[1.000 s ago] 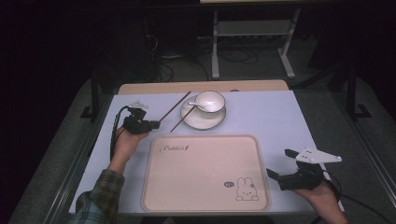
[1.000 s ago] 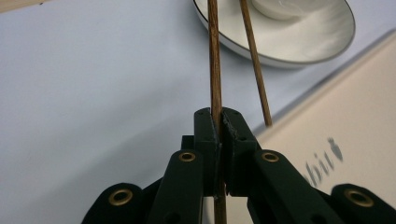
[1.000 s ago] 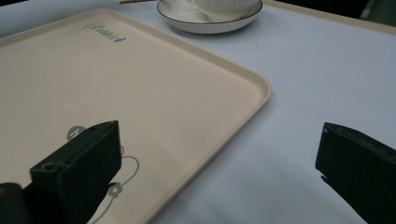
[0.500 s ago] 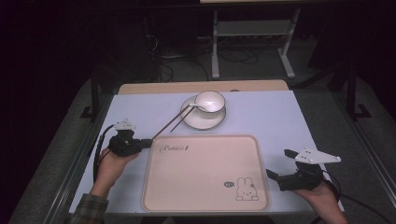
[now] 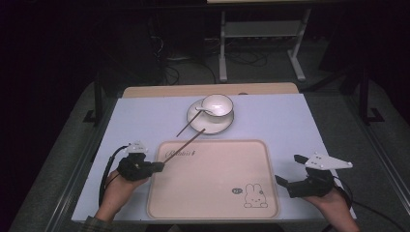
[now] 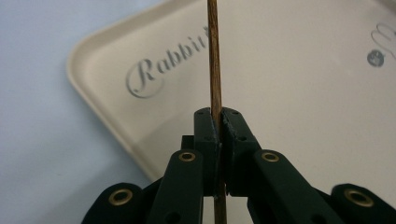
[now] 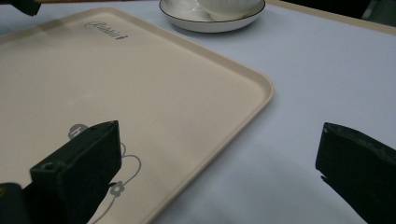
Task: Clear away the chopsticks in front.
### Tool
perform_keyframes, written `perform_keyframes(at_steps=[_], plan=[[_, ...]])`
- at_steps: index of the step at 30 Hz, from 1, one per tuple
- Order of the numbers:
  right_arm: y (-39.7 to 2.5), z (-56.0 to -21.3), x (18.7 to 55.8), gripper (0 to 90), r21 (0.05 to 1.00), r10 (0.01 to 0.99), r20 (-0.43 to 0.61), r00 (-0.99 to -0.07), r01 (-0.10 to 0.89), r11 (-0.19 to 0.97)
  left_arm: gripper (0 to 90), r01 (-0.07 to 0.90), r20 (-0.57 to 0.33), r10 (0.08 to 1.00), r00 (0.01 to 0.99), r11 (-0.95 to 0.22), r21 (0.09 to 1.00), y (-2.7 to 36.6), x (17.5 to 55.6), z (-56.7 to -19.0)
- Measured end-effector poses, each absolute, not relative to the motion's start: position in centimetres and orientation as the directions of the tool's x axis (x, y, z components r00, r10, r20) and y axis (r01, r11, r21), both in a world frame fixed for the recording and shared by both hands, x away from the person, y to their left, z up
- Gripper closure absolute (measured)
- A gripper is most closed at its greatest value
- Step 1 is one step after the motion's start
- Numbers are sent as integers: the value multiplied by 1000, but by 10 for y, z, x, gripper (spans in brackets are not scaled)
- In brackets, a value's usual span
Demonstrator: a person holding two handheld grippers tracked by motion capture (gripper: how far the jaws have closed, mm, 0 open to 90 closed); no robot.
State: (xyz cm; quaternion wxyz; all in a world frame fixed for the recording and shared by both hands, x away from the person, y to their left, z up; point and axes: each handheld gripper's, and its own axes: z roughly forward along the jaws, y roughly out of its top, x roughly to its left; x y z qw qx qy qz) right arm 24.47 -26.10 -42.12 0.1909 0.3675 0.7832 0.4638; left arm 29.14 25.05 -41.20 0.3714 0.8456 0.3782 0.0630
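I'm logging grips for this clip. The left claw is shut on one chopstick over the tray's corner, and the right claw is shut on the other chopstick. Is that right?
Not quite. The left claw is shut on a chopstick over the tray, but the right claw is open and holds nothing, as the right gripper view shows. The other chopstick leans on the plate.

Tray [image 5: 212,193] front-centre on table [image 5: 290,121]; saucer [image 5: 211,123] with cup [image 5: 217,105] behind tray.

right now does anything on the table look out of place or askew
The two thin brown wooden chopsticks are split up: one lies slanted, its far end on the white saucer's rim, the other is clamped in the left tool over the beige tray.
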Motion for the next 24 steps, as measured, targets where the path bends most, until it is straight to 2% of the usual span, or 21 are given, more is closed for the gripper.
perform_keyframes(at_steps=[12, 24], plan=[[-261, -421, 245, 0, 867, 753, 43, -657, 399, 299, 849, 592, -171, 654, 737, -502, 631, 233, 288, -426], [-260, -421, 245, 0, 866, 752, 44, -658, 400, 299, 843, 601, -150, 665, 731, -524, 604, 228, 292, -434]])
